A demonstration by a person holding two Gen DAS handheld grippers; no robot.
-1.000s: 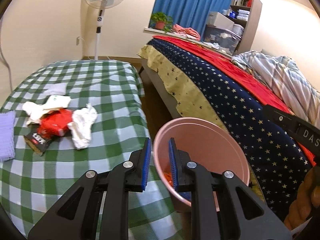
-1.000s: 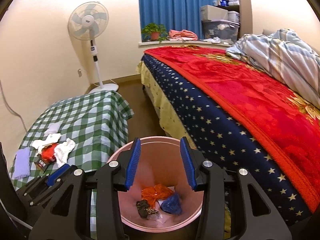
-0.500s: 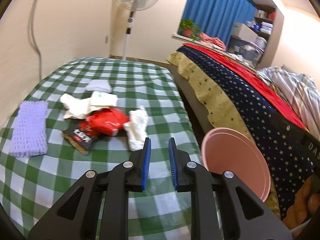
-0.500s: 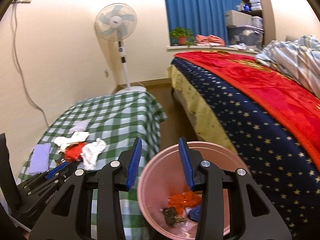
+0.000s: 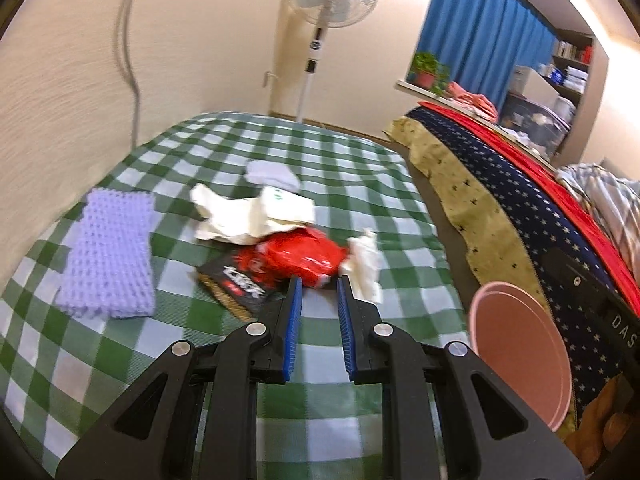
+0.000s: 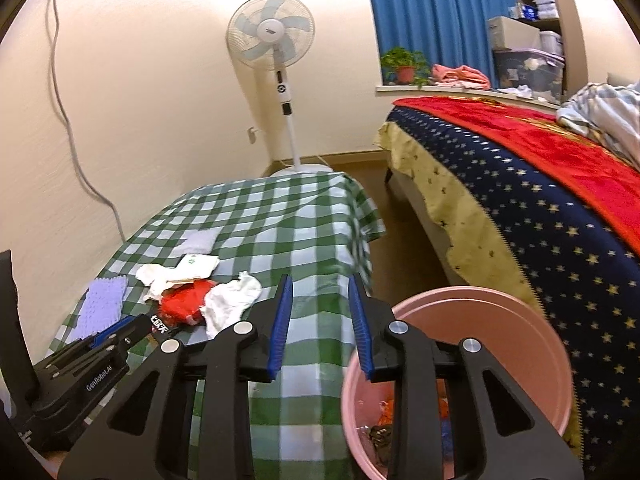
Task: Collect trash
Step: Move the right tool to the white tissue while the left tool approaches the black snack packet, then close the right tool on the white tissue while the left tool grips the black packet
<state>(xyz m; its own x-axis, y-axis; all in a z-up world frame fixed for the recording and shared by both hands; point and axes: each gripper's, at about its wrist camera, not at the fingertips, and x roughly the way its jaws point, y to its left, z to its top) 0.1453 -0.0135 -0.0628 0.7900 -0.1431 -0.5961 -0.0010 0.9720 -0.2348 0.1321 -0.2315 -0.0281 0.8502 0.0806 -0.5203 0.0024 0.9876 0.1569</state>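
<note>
A trash pile lies on the green checked table [image 5: 120,360]: a red wrapper [image 5: 300,256], a black snack packet [image 5: 236,288], a crumpled white tissue [image 5: 364,268] and a white paper bag [image 5: 256,216]. My left gripper [image 5: 319,286] hovers just short of the red wrapper, open by a narrow gap with nothing in it. My right gripper [image 6: 320,284] hangs over the table's near right edge beside the pink bin [image 6: 460,308]; its jaws are closing with nothing between them. The bin holds orange and dark scraps [image 6: 384,432]. The right wrist view also shows the left gripper [image 6: 116,332] and the red wrapper [image 6: 184,304].
A purple knitted cloth [image 5: 112,252] and a small white pad [image 5: 272,172] also lie on the table. A standing fan [image 6: 272,40] is behind it. A bed with a starred blue and red blanket [image 6: 540,208] runs along the right, across a narrow floor gap.
Both views have swung left, away from the bin and toward the table. My left gripper has come up close to the trash pile. The right jaws have narrowed.
</note>
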